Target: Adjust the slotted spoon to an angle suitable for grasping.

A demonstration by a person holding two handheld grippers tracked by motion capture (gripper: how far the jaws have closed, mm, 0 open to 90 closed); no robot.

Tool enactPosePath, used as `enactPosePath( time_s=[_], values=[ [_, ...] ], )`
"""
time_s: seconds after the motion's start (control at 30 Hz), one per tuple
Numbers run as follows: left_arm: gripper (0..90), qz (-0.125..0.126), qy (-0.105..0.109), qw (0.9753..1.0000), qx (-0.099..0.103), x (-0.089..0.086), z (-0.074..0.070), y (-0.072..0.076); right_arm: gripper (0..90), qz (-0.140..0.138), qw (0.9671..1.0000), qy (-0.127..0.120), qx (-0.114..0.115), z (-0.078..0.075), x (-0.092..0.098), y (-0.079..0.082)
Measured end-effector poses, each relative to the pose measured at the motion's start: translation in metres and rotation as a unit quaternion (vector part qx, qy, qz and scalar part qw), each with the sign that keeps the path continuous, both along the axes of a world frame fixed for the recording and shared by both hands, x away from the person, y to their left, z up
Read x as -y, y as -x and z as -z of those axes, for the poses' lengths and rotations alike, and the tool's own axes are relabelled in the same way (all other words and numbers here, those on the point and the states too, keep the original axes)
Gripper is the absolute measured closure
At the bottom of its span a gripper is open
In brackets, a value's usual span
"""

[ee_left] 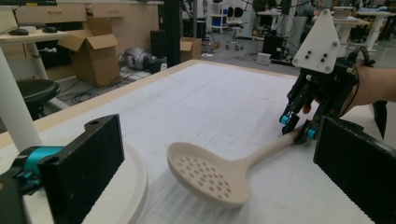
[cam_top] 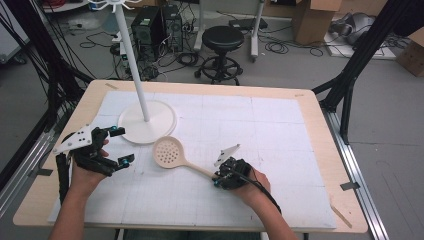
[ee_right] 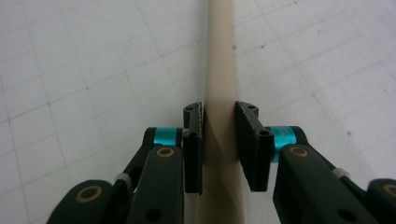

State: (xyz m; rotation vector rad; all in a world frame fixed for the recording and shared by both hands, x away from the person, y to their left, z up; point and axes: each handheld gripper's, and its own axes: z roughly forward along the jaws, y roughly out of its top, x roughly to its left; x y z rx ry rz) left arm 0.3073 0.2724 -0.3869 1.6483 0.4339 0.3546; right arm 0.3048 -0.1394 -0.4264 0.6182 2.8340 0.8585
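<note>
- Two tongs at work on one bench (cam_top: pixel 310 150), which is covered by a white gridded mat.
- Skimmer (cam_top: pixel 172 155): cream, perforated bowl, long handle. It sits mid-bench, bowl just beside the stand base (cam_top: pixel 147 122), handle running toward the person's right.
- Right tongs (cam_top: pixel 218 179): clamped on the skimmer handle near its end; in the right gripper view both pads press the handle.
- Left tongs (cam_top: pixel 121 146): jaws wide, holding nothing, near the skimmer bowl and the stand base.
- Stand: white pole on a round base, far left of the mat.
- Risk, judged: the grip lies far from the bowl, so the bowl's weight may twist or droop the smooth handle between the pads.
- Risk, judged: a swing leftward may knock the bowl against the stand base.
</note>
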Motion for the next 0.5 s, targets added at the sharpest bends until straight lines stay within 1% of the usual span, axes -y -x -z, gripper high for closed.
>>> enactPosePath(
  time_s=[0.07, 0.1, 0.17, 0.2, 0.23, 0.27, 0.3, 0.33, 0.43, 0.47, 0.5],
  values=[
    [2.3, 0.001, 0.0, 1.0, 0.001, 0.001, 0.0, 0.0, 73.1, -0.005, 1.0, 0.001, 0.0, 0.0, -0.003, -0.001],
    [2.3, 0.002, -0.004, 1.0, 0.002, 0.002, -0.001, 0.0, 73.0, -0.019, 0.9998, 0.002, -0.002, -0.001, -0.01, -0.002],
    [2.3, 0.002, -0.004, 1.0, 0.002, 0.003, -0.002, 0.0, 73.1, -0.035, 0.9994, 0.002, -0.001, -0.001, -0.02, -0.004],
    [2.3, 0.003, -0.005, 1.0, 0.003, 0.003, -0.002, 0.0, 73.1, -0.035, 0.9994, 0.002, -0.001, -0.001, -0.02, -0.004],
    [2.3, 0.003, -0.007, 1.0, 0.004, 0.004, -0.002, 0.001, 73.0, -0.049, 0.9988, 0.003, 0.0, -0.001, -0.032, -0.004],
    [2.3, 0.005, -0.007, 1.0, 0.005, 0.004, -0.003, 0.001, 73.0, -0.057, 0.9983, 0.003, -0.002, -0.001, -0.038, -0.004],
    [2.3, 0.005, -0.007, 1.0, 0.005, 0.004, -0.003, 0.001, 73.0, -0.057, 0.9983, 0.003, -0.002, -0.001, -0.038, -0.004],
    [2.3, 0.004, -0.007, 1.0, 0.005, 0.004, -0.003, 0.001, 72.8, -0.068, 0.9977, 0.003, 0.005, 0.0, -0.048, -0.003],
    [2.3, 0.004, -0.007, 1.0, 0.005, 0.003, -0.003, 0.0, 71.8, -0.073, 0.9973, 0.002, 0.009, 0.0, -0.054, -0.004],
    [2.3, 0.004, -0.006, 1.0, 0.006, 0.003, -0.004, 0.0, 64.9, -0.063, 0.998, 0.001, 0.007, 0.0, -0.052, -0.003],
    [2.3, 0.005, -0.007, 0.9999, 0.006, 0.004, -0.004, 0.0, 62.2, -0.055, 0.9985, -0.003, 0.005, -0.001, -0.049, -0.003]
  ],
)
